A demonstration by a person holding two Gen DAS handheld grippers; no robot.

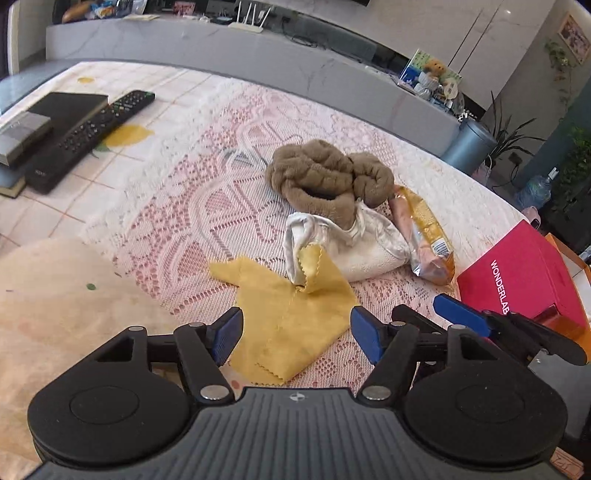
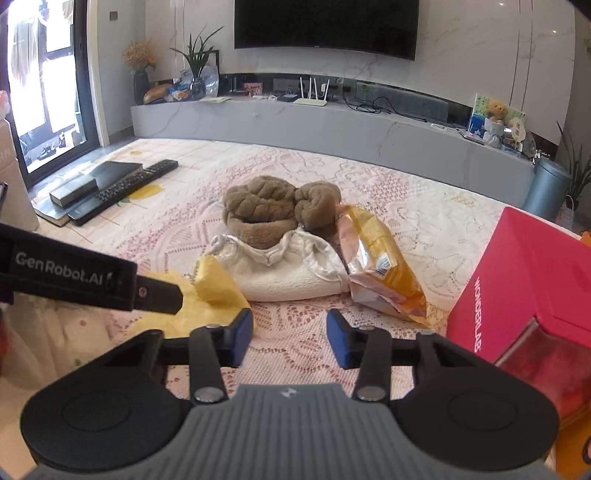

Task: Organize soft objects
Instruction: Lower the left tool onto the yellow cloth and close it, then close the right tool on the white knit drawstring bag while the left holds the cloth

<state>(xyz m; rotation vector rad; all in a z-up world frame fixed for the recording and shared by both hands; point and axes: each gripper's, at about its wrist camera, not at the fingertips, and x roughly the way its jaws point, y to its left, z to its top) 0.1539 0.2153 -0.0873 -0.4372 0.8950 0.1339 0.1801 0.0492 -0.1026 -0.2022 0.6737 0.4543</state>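
Yellow cloth [image 1: 295, 325] under left claw [image 1: 296, 332], television [image 2: 327, 26] only right view

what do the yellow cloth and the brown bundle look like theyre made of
Yellow cloth: thin, matte woven or microfibre fabric, judging by its zigzag-cut edges and soft creases. Brown bundle: thick, fuzzy plush or fleece, likely; its surface is nubbly and it bunches in fat rolls.

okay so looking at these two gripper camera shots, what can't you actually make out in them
- Yellow cloth: its near edge is hidden behind the left gripper in the left wrist view.
- White cloth: its back is covered by the brown fuzzy item in the right wrist view.
- Red box: cut off by the right edge; only "WONDERLAB" reads.
- Snack bag: label too small to read.
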